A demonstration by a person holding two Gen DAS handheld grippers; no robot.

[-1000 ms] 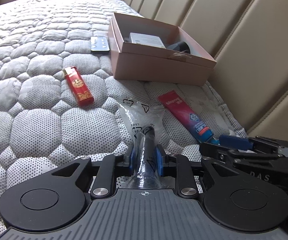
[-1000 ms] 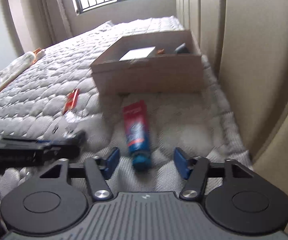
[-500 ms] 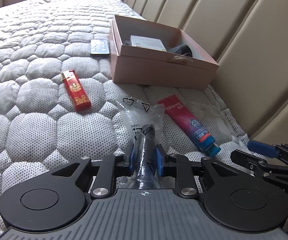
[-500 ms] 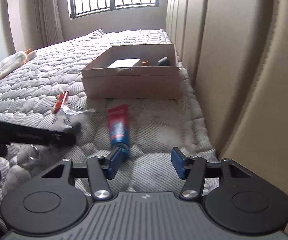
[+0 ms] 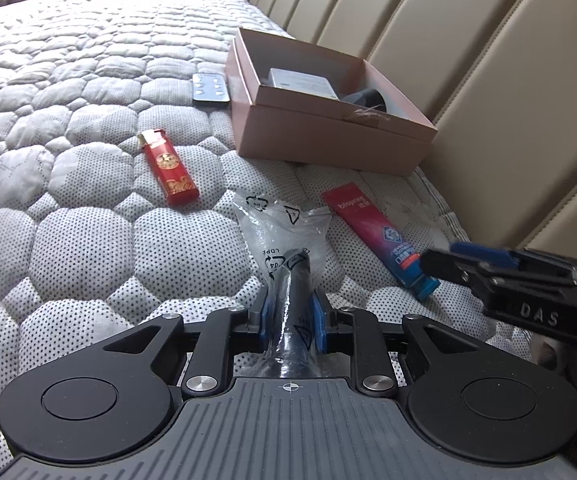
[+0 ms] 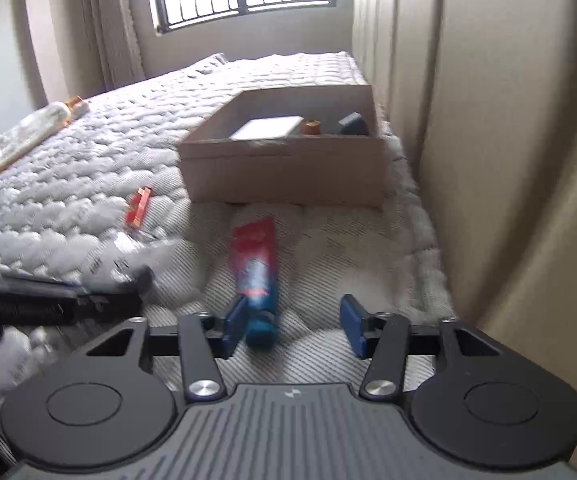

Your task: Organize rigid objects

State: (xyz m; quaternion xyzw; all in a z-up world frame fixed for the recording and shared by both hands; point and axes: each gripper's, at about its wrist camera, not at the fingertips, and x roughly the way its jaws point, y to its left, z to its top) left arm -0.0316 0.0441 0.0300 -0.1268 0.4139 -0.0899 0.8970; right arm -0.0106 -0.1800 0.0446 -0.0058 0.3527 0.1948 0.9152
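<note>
Left wrist view: my left gripper (image 5: 290, 314) has its jaws clamped on a dark object in a clear plastic bag (image 5: 284, 236), ready to carry toward the open box (image 5: 328, 148) by the headboard-side edge of the bed (image 5: 88, 240). My right gripper (image 6: 292, 326) is closing its jaws around the toothpaste tube (image 6: 254, 276), not yet pinching it, so I judge it goes into the box too.

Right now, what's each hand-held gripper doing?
Left hand-held gripper: shut on a dark object in a clear plastic bag.
Right hand-held gripper: closing around the red-and-blue tube, not gripping.
</note>
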